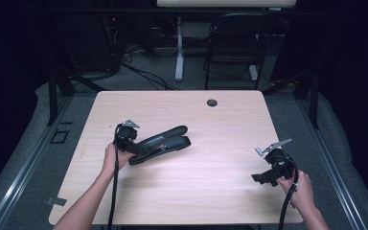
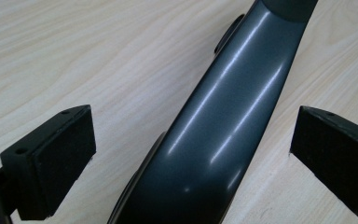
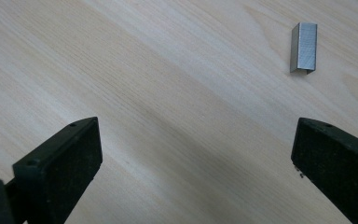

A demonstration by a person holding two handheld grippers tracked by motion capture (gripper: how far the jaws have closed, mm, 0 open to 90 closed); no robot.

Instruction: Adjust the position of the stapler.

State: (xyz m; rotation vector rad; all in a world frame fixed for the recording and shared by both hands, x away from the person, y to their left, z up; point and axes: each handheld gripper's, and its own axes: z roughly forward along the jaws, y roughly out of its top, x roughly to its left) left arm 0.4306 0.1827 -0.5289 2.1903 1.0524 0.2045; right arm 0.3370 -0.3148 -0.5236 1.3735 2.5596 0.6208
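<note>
Left to right across the table (image 1: 220,191): the left gripper (image 2: 191,144), held in the person's left hand (image 1: 111,158), stands with its jaws spread wide on either side of the rear end of a large black stapler (image 2: 214,140), neither pad touching the glossy curved arm that runs forward between them. The stapler lies on the wood, extending ahead of the left gripper toward the table's middle, its upper arm raised off the base. Well apart to the right, the right gripper (image 3: 196,158), in the right hand (image 1: 303,191), is likewise open and holds nothing, hovering over bare wood. A small strip of staples (image 3: 303,47) lies ahead of its jaws and off toward the right-hand one, clear of both pads. Likely hazards: the stapler's smooth rounded shell may slip or twist out if the left jaws close off-centre, and the thin, low staple strip may skid, tip or break apart if the right jaws meet it unevenly.
</note>
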